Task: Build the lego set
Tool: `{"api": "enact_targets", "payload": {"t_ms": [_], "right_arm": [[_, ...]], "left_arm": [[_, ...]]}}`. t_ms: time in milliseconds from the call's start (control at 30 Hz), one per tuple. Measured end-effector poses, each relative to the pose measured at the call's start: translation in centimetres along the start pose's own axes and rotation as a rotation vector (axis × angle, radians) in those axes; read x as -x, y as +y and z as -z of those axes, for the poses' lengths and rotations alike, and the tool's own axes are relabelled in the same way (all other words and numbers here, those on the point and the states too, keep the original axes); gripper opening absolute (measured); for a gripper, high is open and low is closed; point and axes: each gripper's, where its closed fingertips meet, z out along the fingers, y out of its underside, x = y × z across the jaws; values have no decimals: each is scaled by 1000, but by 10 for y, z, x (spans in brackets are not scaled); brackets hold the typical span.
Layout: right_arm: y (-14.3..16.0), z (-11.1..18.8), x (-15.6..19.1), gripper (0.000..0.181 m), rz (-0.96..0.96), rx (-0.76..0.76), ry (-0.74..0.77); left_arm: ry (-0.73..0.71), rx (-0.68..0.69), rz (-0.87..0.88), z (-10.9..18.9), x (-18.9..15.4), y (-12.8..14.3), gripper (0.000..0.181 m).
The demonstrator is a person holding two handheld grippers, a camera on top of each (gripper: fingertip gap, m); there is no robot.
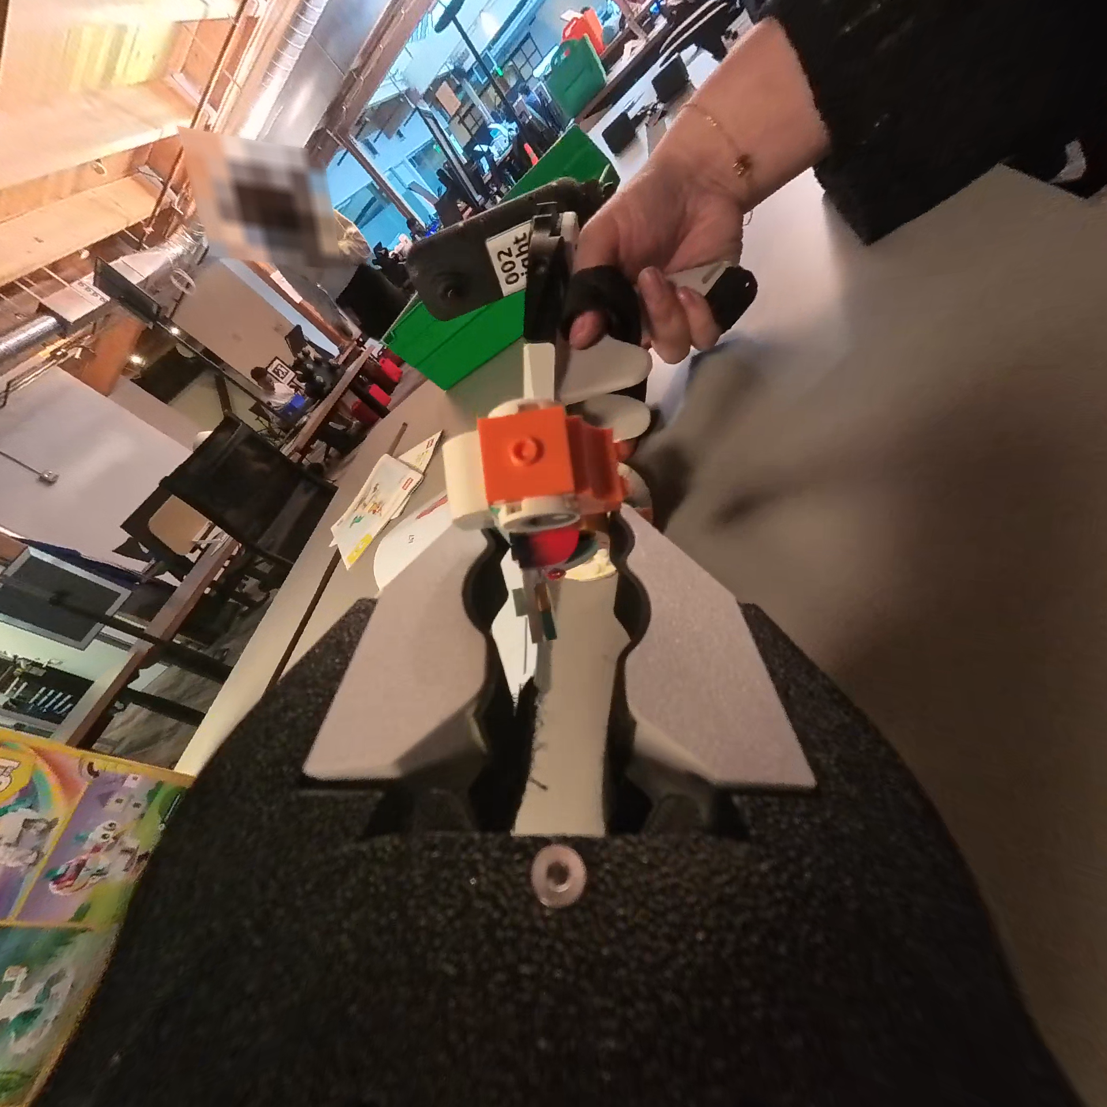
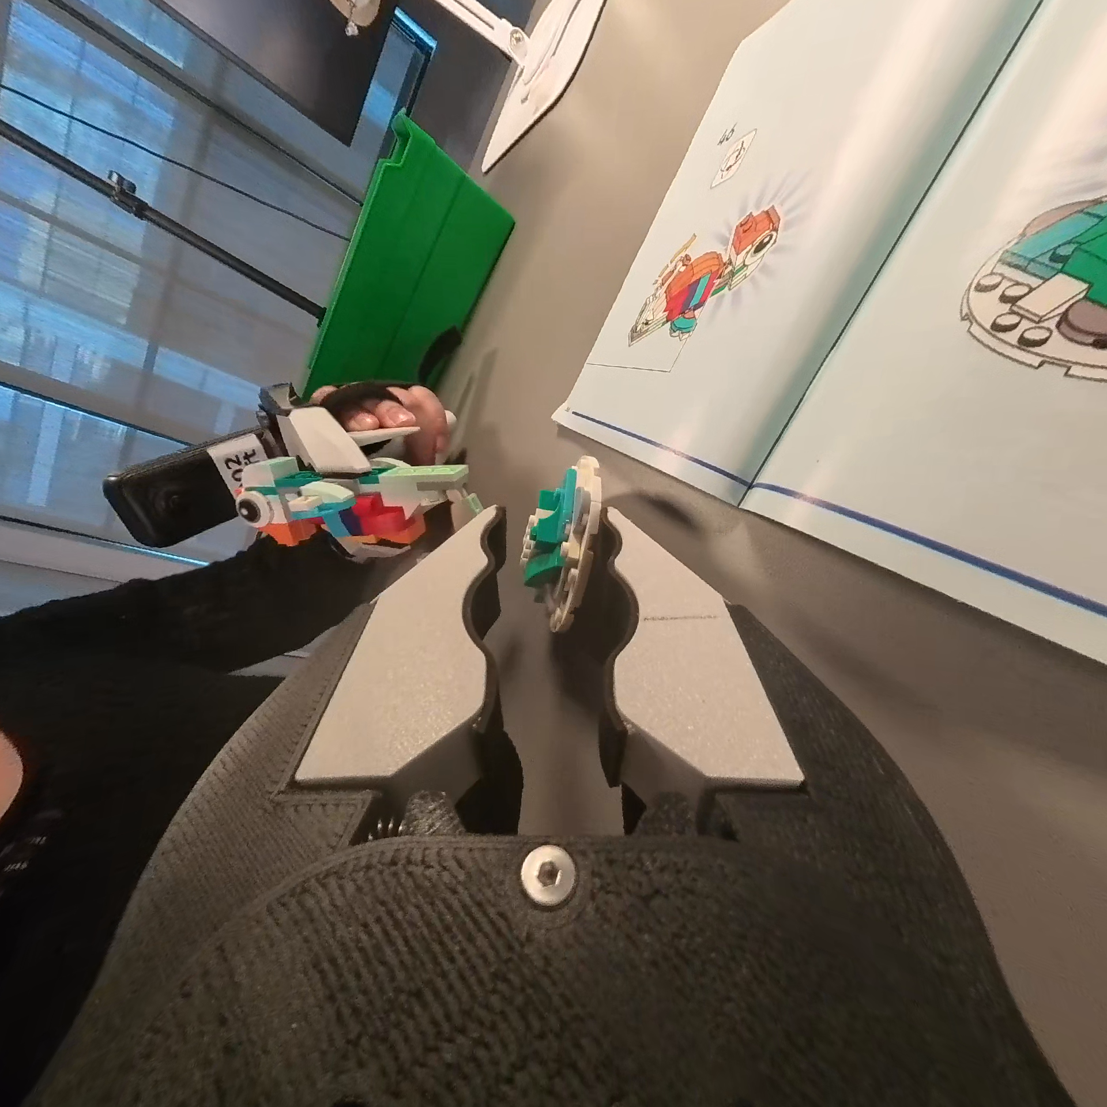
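The left gripper (image 1: 554, 557) was clenched on the fish (image 1: 527, 473), a brick model in orange, white and red; its lower half was hidden between the jaws. In the right wrist view the same fish (image 2: 347, 509) showed side-on, held above the desk (image 2: 539, 251). The right gripper (image 2: 554, 542) grasped the base (image 2: 560, 539), a round white plate with teal bricks, tilted on edge; its far side was hard to make out. The booklet (image 2: 898, 359) lay open at right, cut off by the frame. A green bin (image 2: 413, 269) stood far left.
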Motion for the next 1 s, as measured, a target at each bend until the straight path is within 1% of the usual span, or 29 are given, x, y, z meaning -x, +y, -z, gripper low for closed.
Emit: {"api": "enact_targets", "payload": {"t_ms": [333,667,733,900,1000], "right_arm": [[2,0,3,29,11,-11,-12],[7,-5,9,30,23,5,-35],[10,-10,11,29,37,16,-29],[12,-15,7,19,93,24,39],[9,-14,6,18,117,-1,44]], "left_arm": [[70,62,-31,-17,-12,10,30],[68,63,-28,-17,-11,12,30],[79,76,-35,-18,-14,14,30],[88,84,-52,-19,-18,16,30],[45,65,-56,-17,-11,13,30]]}}
